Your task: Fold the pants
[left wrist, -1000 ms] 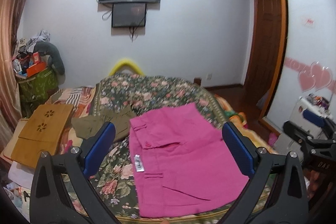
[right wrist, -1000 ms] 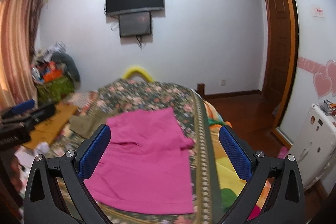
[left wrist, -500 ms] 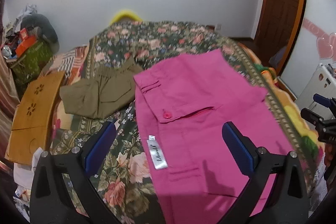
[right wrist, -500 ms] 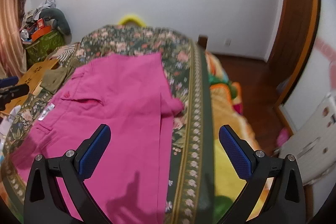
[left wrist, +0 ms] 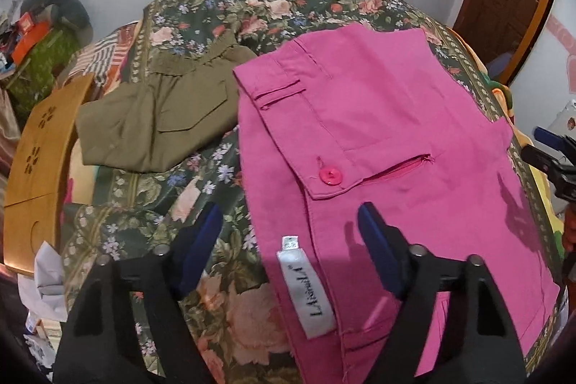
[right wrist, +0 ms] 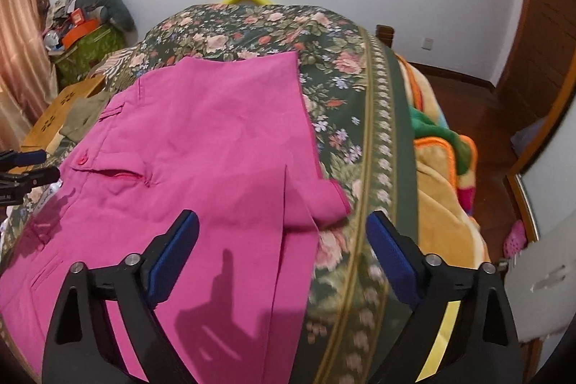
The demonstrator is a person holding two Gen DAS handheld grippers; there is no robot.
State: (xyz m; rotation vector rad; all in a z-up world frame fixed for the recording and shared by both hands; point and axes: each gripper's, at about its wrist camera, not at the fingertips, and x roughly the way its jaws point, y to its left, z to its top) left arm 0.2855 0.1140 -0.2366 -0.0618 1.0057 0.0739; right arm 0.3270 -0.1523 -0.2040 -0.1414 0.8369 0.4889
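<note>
Pink pants (left wrist: 396, 139) lie flat on the floral bedspread (left wrist: 201, 189), waistband to the left, with a pink button (left wrist: 330, 176) and a white label (left wrist: 309, 287). My left gripper (left wrist: 289, 218) is open and empty, hovering over the waistband edge near the label. In the right wrist view the pink pants (right wrist: 201, 146) spread left of centre. My right gripper (right wrist: 282, 225) is open and empty above their right edge, where a corner (right wrist: 331, 200) is folded over. Each gripper shows at the edge of the other's view.
Folded olive pants (left wrist: 158, 121) lie left of the pink ones. A wooden board (left wrist: 39, 150) lies at the bed's left side. An orange and green blanket (right wrist: 442, 161) hangs off the right side. A cluttered green box (right wrist: 82, 45) stands far left.
Both grippers have dropped and tilted down toward the bed, coming close over the pink pants. The left one's jaws have narrowed somewhat. The pants have not moved.
</note>
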